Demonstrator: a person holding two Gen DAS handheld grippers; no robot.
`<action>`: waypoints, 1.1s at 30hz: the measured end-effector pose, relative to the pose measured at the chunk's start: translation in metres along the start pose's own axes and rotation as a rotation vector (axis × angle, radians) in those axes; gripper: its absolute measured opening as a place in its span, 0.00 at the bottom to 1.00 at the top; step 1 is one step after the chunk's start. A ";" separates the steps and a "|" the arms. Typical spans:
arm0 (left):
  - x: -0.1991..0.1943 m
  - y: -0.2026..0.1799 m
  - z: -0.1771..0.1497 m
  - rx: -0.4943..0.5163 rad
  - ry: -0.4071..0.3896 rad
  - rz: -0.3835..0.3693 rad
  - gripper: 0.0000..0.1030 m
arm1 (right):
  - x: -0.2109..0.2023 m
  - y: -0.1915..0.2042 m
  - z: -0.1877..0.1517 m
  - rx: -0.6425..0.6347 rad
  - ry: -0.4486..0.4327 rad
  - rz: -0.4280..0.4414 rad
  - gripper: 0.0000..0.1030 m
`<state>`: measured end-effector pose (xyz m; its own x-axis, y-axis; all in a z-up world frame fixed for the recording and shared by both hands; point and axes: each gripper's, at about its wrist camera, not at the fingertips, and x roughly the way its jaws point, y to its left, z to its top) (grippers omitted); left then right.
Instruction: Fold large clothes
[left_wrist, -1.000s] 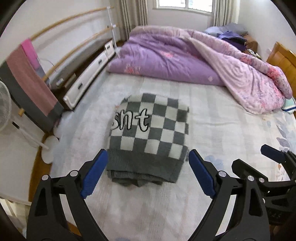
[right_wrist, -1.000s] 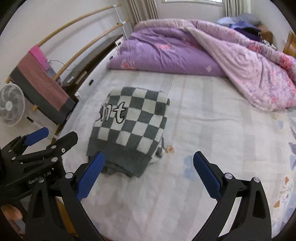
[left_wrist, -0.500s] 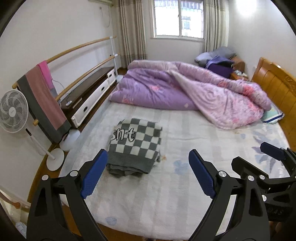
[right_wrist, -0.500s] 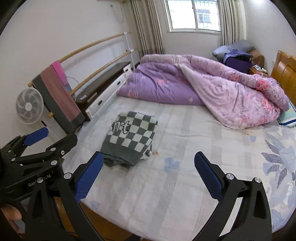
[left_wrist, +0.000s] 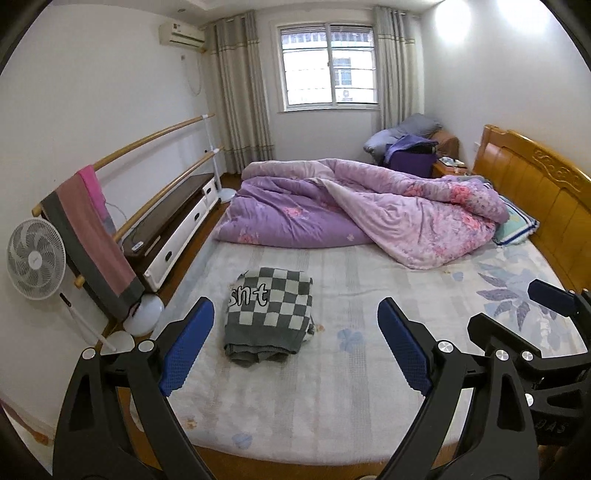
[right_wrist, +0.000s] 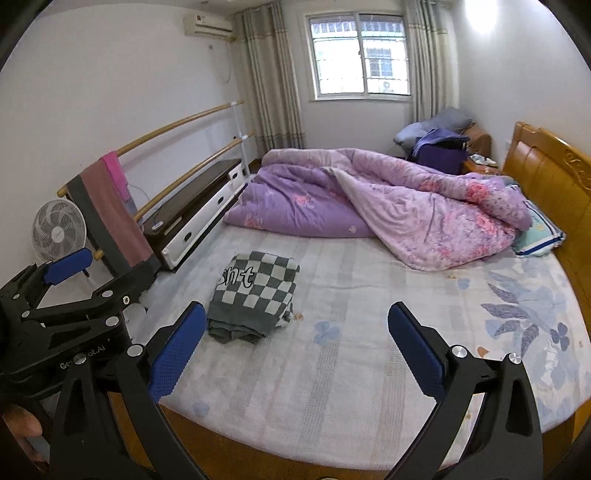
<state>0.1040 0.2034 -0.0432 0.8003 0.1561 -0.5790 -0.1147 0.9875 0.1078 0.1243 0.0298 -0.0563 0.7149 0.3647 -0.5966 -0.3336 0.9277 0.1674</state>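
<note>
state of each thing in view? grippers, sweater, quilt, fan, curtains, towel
left gripper: jaws open, empty
right gripper: jaws open, empty
checkered sweater: folded, flat on bed
purple quilt: bunched up
fan: blades not blurred, apparently off
curtains: drawn open
towel: hanging over rail

A purple quilt (left_wrist: 354, 214) lies bunched across the bed (left_wrist: 332, 387), a standing fan (left_wrist: 36, 258) beside a towel rail (left_wrist: 155, 133)

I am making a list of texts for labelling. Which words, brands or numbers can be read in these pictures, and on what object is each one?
"snt": large white letters on the folded checkered sweater, its left edge curling out of sight.
"Ge...ot.AI": white print on the left gripper body, middle letters hidden by a screw.
Embossed marks on the right gripper body: too faint to read.
Red label on the air conditioner: too small to read.
</note>
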 end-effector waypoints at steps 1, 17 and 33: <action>-0.005 0.002 -0.001 0.002 -0.002 -0.002 0.88 | -0.005 0.003 -0.002 0.004 -0.001 -0.001 0.93; -0.054 0.025 -0.016 -0.044 -0.006 -0.008 0.88 | -0.049 0.034 -0.013 -0.018 -0.006 -0.003 0.93; -0.062 0.016 -0.002 -0.040 -0.040 0.009 0.88 | -0.056 0.025 -0.002 -0.024 -0.017 0.009 0.93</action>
<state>0.0513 0.2094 -0.0069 0.8217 0.1647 -0.5457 -0.1445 0.9863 0.0801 0.0748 0.0327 -0.0202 0.7218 0.3745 -0.5820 -0.3545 0.9223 0.1537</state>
